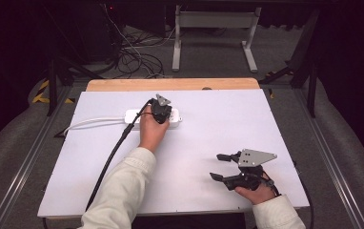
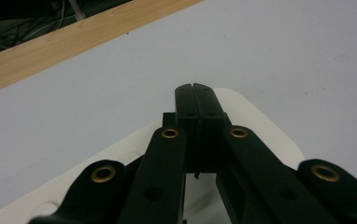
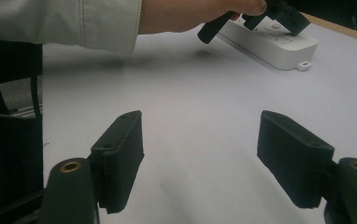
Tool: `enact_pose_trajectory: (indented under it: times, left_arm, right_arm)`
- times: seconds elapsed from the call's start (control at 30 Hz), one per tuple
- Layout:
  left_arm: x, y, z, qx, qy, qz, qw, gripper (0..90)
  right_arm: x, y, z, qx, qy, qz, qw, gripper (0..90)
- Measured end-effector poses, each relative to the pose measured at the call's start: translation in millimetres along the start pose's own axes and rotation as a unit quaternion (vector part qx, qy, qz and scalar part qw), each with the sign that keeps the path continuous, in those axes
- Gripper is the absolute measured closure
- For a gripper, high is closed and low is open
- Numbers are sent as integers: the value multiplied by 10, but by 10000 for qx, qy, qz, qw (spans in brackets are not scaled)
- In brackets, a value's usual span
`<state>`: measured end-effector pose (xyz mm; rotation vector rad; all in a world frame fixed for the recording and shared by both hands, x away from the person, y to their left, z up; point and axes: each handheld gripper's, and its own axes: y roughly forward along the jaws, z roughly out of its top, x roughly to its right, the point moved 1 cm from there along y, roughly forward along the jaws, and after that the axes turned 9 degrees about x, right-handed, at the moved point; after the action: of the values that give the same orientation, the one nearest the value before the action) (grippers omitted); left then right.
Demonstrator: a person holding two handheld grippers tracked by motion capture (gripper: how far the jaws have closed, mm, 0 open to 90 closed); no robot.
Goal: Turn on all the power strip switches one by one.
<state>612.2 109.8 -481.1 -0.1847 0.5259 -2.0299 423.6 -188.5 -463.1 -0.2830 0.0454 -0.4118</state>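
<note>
A white power strip (image 1: pixel 133 114) lies on the far left part of the white table top (image 1: pixel 227 119), its white cord (image 1: pixel 92 122) running off to the left. My left gripper (image 1: pixel 163 117) is shut and points down onto the strip's right end. In the left gripper view the two jaws are pressed together with nothing between them, their tips (image 2: pixel 196 88) over the strip's rounded white end (image 2: pixel 265 128). My right gripper (image 1: pixel 215 166) stands open near the front right, nothing between its pads (image 3: pixel 120 156). The right gripper view shows the strip (image 3: pixel 265 44) and left gripper (image 3: pixel 300 27) farther off.
A wooden strip (image 1: pixel 170 84) edges the far side of the table. The left gripper's black cable (image 1: pixel 111 157) trails back over the left of the table. Beyond the table, loose cables (image 1: pixel 132 55) and a white metal frame (image 1: pixel 213 21) stand on the floor.
</note>
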Motion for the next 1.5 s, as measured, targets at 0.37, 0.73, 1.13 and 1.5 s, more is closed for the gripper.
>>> enact_pose_trajectory:
  times: [0.37,0.73,1.13,1.5]
  left_arm:
    - [25,-2,0,-50,146,28,9999,900]
    - [57,29,42,-198,171,76,9996,900]
    - [-95,-215,107,92,-261,-217,9994,827]
    - [-80,-769,295,620,-215,-640,9958,742]
  right_arm:
    - [3,6,-4,-20,6,12,10000,316]
    - [-3,-1,-2,-17,-6,7,10000,315]
    - [13,7,-4,8,14,2,10000,315]
    - [7,8,10,24,-6,-54,10000,316]
